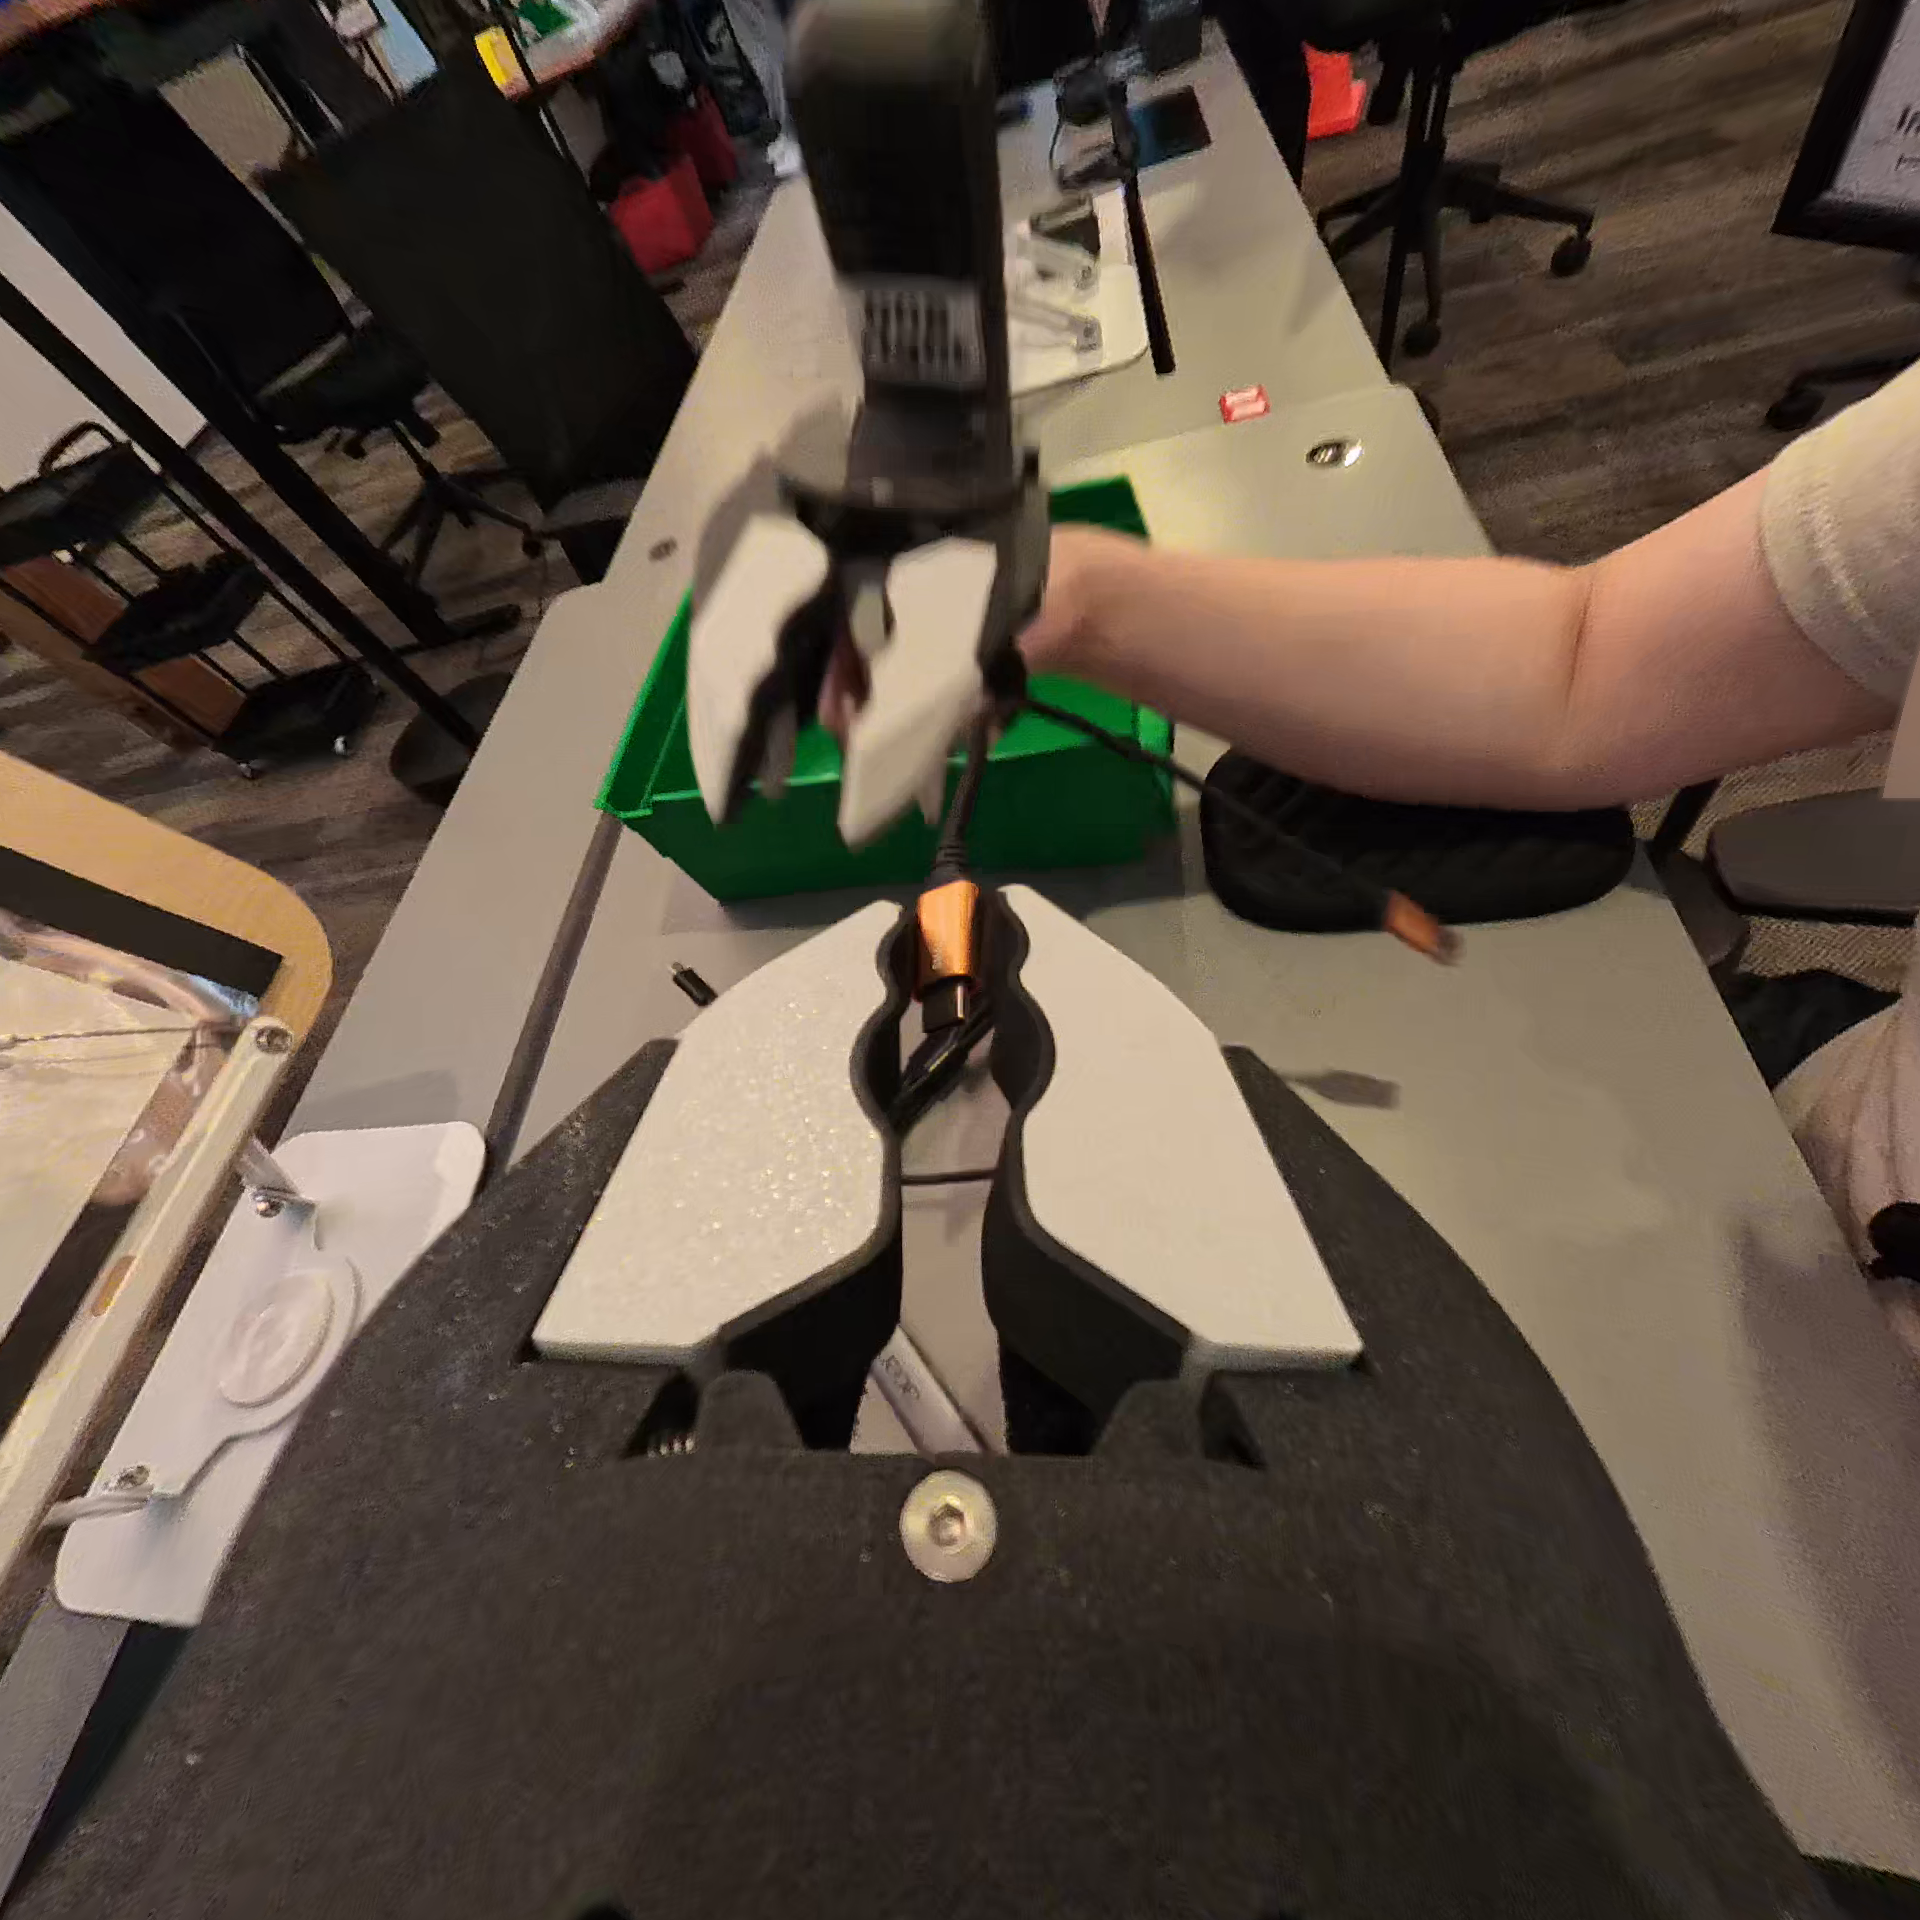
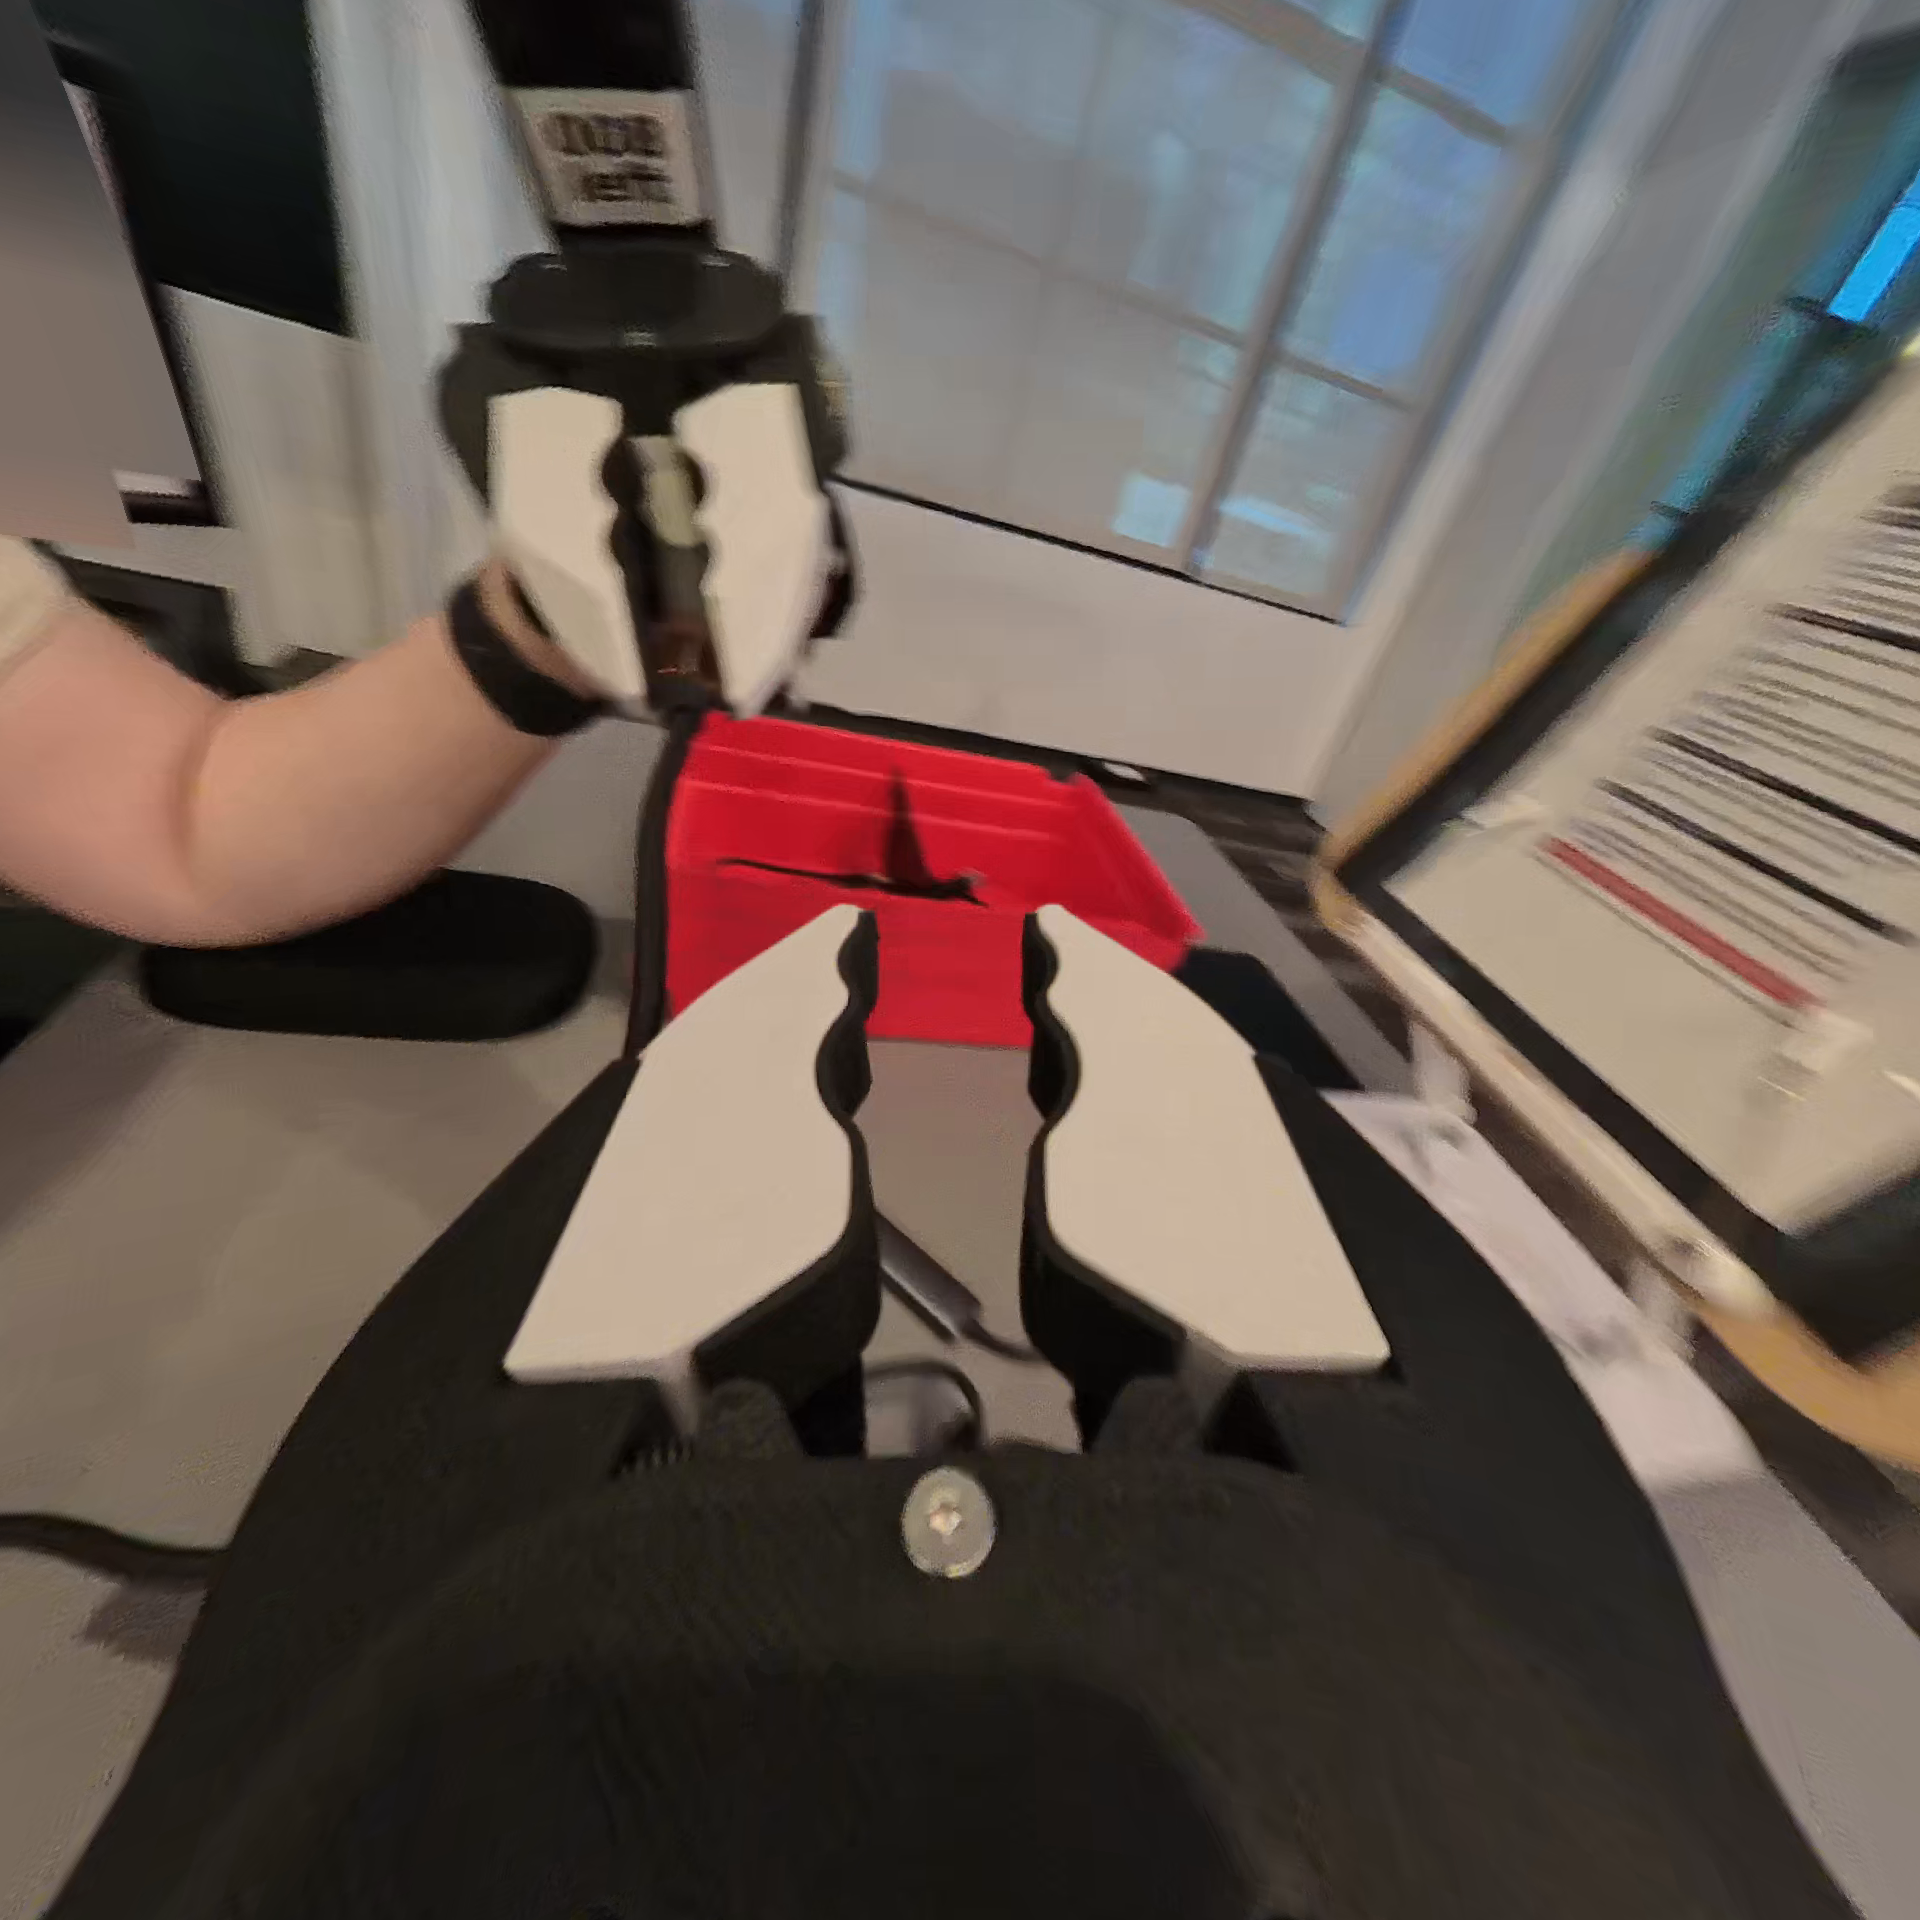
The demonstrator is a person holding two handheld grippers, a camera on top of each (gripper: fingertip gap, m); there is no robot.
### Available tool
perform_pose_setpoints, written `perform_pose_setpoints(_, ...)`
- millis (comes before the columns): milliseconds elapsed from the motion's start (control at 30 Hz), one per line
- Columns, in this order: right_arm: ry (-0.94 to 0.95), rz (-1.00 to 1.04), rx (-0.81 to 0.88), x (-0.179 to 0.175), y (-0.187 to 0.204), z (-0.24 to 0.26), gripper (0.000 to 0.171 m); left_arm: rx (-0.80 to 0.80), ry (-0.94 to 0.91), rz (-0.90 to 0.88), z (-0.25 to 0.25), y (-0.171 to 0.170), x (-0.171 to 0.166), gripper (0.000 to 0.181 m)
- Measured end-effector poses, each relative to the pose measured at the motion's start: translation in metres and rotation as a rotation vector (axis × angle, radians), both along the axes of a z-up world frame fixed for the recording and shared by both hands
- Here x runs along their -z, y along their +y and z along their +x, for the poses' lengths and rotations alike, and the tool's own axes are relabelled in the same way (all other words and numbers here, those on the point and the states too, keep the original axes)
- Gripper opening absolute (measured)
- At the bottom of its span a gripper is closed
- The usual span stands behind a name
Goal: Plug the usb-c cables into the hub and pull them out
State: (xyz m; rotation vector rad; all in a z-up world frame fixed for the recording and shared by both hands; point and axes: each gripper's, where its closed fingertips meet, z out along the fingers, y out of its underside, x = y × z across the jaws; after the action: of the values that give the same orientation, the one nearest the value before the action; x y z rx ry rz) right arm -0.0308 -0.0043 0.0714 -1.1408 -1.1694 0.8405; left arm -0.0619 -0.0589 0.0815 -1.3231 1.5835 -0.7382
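Note:
In the left wrist view my left gripper (image 1: 951, 914) is shut on the orange plug (image 1: 943, 951) of a black usb-c cable (image 1: 961, 795), held above the grey table (image 1: 1351, 1299). The cable runs up and to the right to a second orange plug (image 1: 1415, 925), which hangs blurred in the air. My right gripper (image 1: 795, 821) hovers just beyond, open and empty, pointing back at the left one. In the right wrist view my right gripper (image 2: 945, 914) is open with nothing between its fingers, and the left gripper (image 2: 686, 707) faces it, shut. I cannot make out the hub.
A green bin (image 1: 1039, 821) stands behind the grippers and a red bin (image 2: 1101, 862) at the other end. A black wrist rest (image 1: 1455, 852) lies under the person's arm (image 1: 1351, 675). A framed board (image 1: 156, 935) on a white foot plate (image 1: 260, 1351) borders the table. Left tips to right tips: about 7 cm.

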Motion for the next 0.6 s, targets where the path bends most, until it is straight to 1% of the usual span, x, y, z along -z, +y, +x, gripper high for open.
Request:
perform_pose_setpoints(67,0.017,-0.003,-0.116,0.004,-0.016,-0.034,0.026,0.029,-0.048,-0.026,-0.005,-0.004,-0.010,0.011)
perform_pose_setpoints(133,0.056,-0.010,-0.217,0.001,-0.036,-0.053,0.025,0.032,-0.073,-0.025,-0.011,-0.004,-0.017,0.009)
perform_pose_setpoints(200,0.126,-0.051,-0.280,-0.012,-0.048,-0.059,0.024,0.049,-0.107,-0.024,-0.016,-0.008,-0.024,0.009)
perform_pose_setpoints(300,0.211,-0.113,-0.440,-0.030,-0.073,-0.056,0.026,0.071,-0.177,-0.034,-0.022,-0.012,-0.038,0.008)
perform_pose_setpoints(333,0.238,-0.119,-0.460,-0.037,-0.077,-0.054,0.026,0.077,-0.190,-0.037,-0.023,-0.013,-0.041,0.009)
perform_pose_setpoints(367,0.266,-0.122,-0.448,-0.043,-0.076,-0.054,0.027,0.068,-0.197,-0.030,-0.024,-0.011,-0.042,0.008)
perform_pose_setpoints(467,0.338,-0.141,-0.321,-0.056,-0.059,-0.055,0.025,0.012,-0.229,0.037,-0.026,-0.004,-0.048,0.008)
perform_pose_setpoints(533,0.409,-0.198,-0.260,-0.067,-0.048,-0.053,0.023,-0.036,-0.223,0.093,-0.026,0.002,-0.049,0.008)
perform_pose_setpoints(600,0.419,-0.272,-0.234,-0.069,-0.042,-0.055,0.020,-0.060,-0.218,0.177,-0.023,0.002,-0.049,0.008)
